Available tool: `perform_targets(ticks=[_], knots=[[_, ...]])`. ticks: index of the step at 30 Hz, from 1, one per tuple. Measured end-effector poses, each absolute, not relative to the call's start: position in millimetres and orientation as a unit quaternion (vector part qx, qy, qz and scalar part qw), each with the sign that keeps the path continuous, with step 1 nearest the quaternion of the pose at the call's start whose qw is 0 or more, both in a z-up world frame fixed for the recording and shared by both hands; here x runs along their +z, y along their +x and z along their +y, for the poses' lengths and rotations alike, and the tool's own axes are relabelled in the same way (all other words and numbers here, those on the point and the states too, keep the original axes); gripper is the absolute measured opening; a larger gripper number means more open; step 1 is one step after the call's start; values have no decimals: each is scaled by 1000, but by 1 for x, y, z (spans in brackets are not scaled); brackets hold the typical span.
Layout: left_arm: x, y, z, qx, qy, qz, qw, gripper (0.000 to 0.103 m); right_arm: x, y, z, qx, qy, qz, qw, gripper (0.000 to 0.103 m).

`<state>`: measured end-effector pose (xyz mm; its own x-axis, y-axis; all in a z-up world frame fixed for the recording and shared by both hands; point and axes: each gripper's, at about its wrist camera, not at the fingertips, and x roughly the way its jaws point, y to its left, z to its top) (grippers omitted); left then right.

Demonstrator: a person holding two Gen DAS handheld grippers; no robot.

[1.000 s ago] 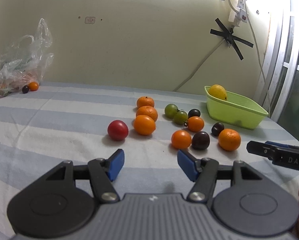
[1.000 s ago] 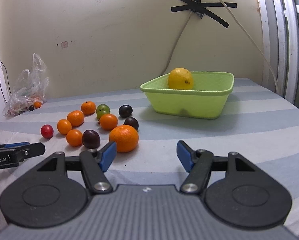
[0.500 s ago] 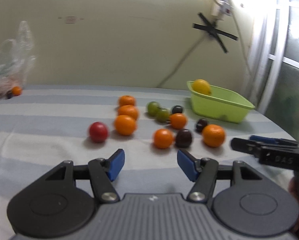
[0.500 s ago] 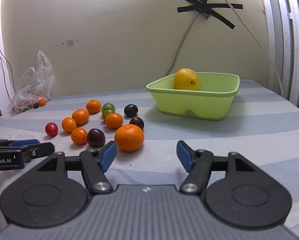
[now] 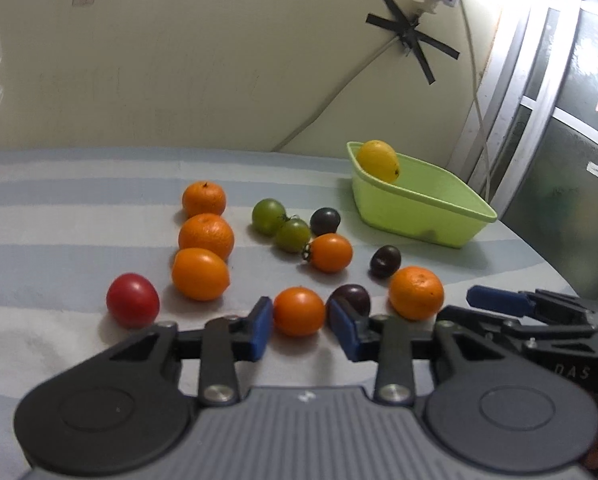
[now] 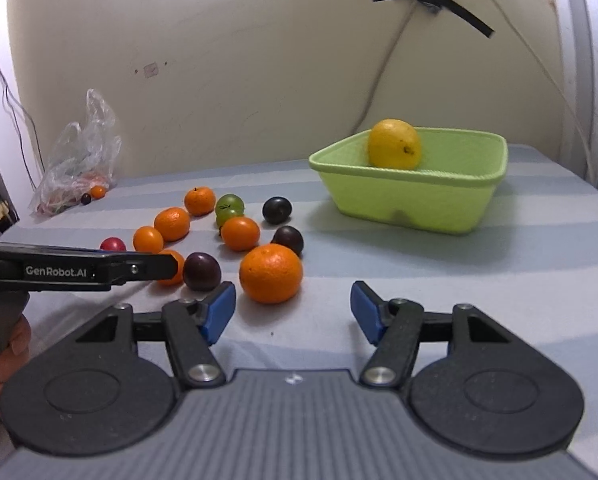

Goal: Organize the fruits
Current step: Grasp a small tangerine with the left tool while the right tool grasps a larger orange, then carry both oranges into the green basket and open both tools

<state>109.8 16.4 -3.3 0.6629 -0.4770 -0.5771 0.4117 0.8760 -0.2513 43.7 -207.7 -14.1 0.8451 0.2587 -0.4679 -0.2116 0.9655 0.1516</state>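
We see soft, even indoor light, with strong glare washing out the window frame [image 5: 511, 60] at upper right. Fruits cast faint shadows on the striped cloth [image 6: 479, 264]. Edges bend and darken; the left view looks slightly blurred.

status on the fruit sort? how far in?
Early. Done: only the yellow citrus sits in the green basket. In hand: nothing gripped; the open left tool brackets a small orange tomato, and the right tool is open and empty. Left: the other loose fruit on the striped cloth.
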Motion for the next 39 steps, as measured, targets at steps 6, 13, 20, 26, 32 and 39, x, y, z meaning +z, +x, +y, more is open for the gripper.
perform_targets(ticks=[6,13,20,26,32,39], knots=[[-8,117,18,-242,-64,335,909,31,-16,66,-198,147,30,273,950,59],[-6,101,22,-248,-84,332,906,30,-17,66,-189,159,1,274,948,42],[-7,57,2,-303,-68,336,889,30,-19,27,-205,185,6,274,944,42],[-10,38,-29,-325,-35,324,888,30,-25,-13,-226,190,30,264,945,42],[-11,37,-35,-312,-32,316,895,30,-26,-9,-227,171,43,260,949,43],[-11,35,-35,-306,-34,314,898,31,-27,-15,-227,162,36,253,953,44]])
